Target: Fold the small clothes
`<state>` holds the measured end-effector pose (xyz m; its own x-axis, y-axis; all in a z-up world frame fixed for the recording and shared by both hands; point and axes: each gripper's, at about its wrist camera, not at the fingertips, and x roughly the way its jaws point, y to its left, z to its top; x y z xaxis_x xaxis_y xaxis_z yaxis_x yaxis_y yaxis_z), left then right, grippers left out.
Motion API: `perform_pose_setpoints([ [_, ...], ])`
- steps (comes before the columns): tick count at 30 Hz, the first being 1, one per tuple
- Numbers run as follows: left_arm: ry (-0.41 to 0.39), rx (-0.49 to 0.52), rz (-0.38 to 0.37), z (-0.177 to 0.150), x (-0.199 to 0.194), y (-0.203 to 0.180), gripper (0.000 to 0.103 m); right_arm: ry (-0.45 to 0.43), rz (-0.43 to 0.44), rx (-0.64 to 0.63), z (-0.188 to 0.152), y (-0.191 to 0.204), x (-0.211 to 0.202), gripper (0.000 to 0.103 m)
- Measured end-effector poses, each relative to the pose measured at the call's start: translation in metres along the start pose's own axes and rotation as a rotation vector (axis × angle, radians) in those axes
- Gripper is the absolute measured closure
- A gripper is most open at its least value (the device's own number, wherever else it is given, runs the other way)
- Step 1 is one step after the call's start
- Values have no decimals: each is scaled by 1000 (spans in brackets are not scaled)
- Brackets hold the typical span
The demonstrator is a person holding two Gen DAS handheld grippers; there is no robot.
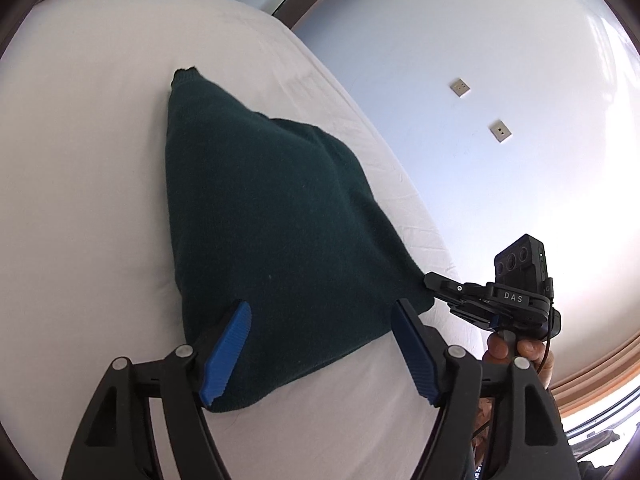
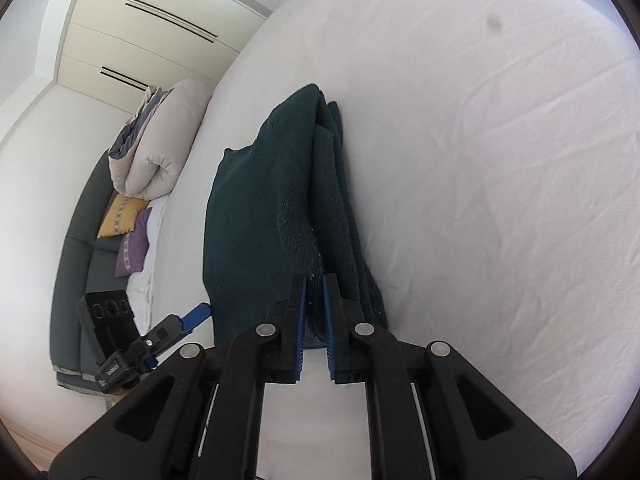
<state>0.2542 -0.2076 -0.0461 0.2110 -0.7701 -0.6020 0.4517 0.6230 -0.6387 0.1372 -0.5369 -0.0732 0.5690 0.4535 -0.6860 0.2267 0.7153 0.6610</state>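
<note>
Dark green knit sweater [image 1: 272,216] sits mid-frame in both wrist views on the white bed sheet [image 1: 80,200], already doubled over, stacked layers visible along its right edge in the right wrist view. Right gripper [image 2: 314,284] is clenched on the near corner of the knit, blue pads pinching the layers. Left gripper [image 1: 320,320] is released, jaws wide, straddling the near hem from above, nothing pinched, pads look clear of the cloth. Risks, as I read it: a one-corner grip means the stack can fan out or the lower layers drop if the right one lifts or drags; loose knit could slip from the pads; the left pads could snag the hem. Count: one sweater, two grippers, one hand [image 1: 516,350] visible on the right gripper's handle. Background, left of the right wrist view: one rolled duvet [image 2: 160,140], one yellow cushion [image 2: 120,210], one purple cushion [image 2: 134,246]; two wall sockets [image 1: 460,87] in the left wrist view.
</note>
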Motion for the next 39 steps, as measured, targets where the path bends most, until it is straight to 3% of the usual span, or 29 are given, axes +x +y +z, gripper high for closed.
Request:
perform_pose_setpoints([
  [4, 15, 48, 30, 4, 14, -7, 29, 10, -26, -41, 9, 14, 0, 95],
  [8, 88, 47, 91, -5, 39, 4, 33, 51, -59, -54, 0, 12, 16, 95],
  [11, 95, 62, 105, -18, 38, 20, 47, 74, -93, -60, -15, -4, 30, 95],
  [15, 96, 12, 71, -21, 29, 39, 65, 25, -47, -17, -18, -21, 12, 95],
  [17, 97, 4, 64, -22, 26, 45, 69, -29, -130, -15, -15, -22, -5, 95],
  [19, 97, -2, 62, -23, 22, 45, 69, -86, -160, -26, -9, -18, -22, 95],
  [21, 90, 16, 83, -22, 15, 37, 66, -110, -97, -44, 0, -6, -33, 95],
  [23, 49, 31, 78, -16, 3, 26, 53, -90, -61, -101, 9, 16, -30, 95],
  [25, -14, 40, 71, -4, -10, 18, 28, -50, -49, -163, 20, 38, -13, 95],
  [27, -63, 49, 83, 15, -13, 14, 23, -17, -31, -206, 32, 53, 9, 95],
  [31, -70, 71, 94, 57, 11, 10, 23, 31, -18, -181, 55, 61, 53, 95],
  [33, -33, 78, 141, 70, 37, 14, 23, 16, -93, -195, 62, 53, 69, 95],
  [34, -6, 74, 167, 71, 50, 20, 30, 21, -131, -199, 63, 45, 78, 95],
  [36, 7, 57, 186, 66, 65, 31, 32, 11, -64, -157, 65, 24, 82, 97],
  [39, -19, 156, 221, 54, 68, 23, 32, -16, -4, -147, 61, 3, 70, 97],
])
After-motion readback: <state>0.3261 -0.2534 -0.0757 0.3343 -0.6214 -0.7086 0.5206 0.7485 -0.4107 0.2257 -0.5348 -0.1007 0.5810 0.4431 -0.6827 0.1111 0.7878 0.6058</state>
